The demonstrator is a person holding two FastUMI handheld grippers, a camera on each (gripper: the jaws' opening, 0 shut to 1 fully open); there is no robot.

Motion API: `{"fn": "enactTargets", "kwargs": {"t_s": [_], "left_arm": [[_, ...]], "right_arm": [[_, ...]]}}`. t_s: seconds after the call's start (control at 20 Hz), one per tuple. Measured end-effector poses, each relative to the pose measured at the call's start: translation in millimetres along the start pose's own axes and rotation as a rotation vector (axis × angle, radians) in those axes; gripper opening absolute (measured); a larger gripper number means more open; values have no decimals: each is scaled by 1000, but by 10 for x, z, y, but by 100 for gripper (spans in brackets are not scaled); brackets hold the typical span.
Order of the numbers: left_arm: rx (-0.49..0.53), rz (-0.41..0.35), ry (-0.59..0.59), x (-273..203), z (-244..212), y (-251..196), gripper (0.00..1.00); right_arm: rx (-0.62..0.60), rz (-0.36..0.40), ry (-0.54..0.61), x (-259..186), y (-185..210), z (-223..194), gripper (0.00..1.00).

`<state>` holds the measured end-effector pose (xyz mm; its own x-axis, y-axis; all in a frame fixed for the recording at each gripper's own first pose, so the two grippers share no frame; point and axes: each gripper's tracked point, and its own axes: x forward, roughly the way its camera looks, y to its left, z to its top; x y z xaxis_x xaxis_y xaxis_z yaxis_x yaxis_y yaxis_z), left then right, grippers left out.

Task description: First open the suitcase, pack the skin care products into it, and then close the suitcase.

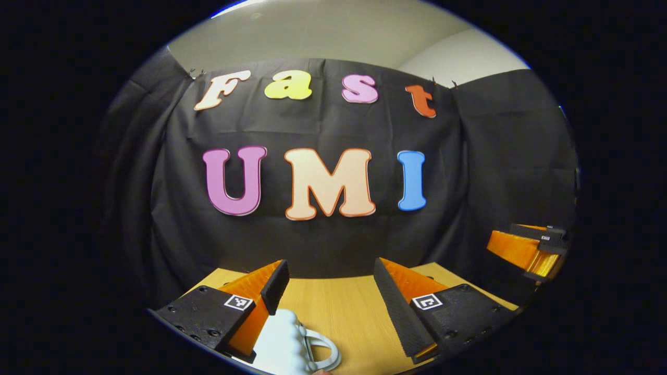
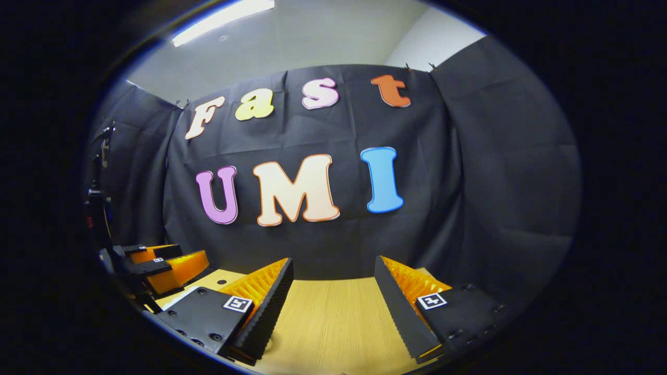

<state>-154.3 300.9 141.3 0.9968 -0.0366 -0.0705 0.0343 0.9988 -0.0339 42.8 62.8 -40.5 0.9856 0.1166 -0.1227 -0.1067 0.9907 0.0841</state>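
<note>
In the left gripper view, the left hand-held gripper (image 1: 329, 281) has its two fingers wide apart, and nothing is between them. It hangs over a wooden tabletop (image 1: 344, 312). A white suitcase (image 1: 284, 341) with a bumpy top lies at about 7 o'clock, right at the bottom edge, just under the left finger. Its looped handle (image 1: 324, 351) sticks out toward the middle. I cannot tell if it is open or closed. The right hand-held gripper (image 1: 529, 250) shows at about 3 o'clock.

In the right gripper view, the right hand-held gripper has its fingers wide apart too, holding nothing, above the tabletop. The left hand-held gripper shows at about 9 o'clock.
</note>
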Motion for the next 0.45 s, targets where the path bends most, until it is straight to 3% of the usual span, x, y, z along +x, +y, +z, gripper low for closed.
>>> {"fn": "enactTargets", "kwargs": {"t_s": [0.25,0.45], "left_arm": [[-37,-18,-73,-60,311,-17,95],[-9,-33,-93,-64,411,-38,94]], "right_arm": [[-40,11,-82,-89,135,247,99],[-61,11,-116,-174,208,384,98]]}}
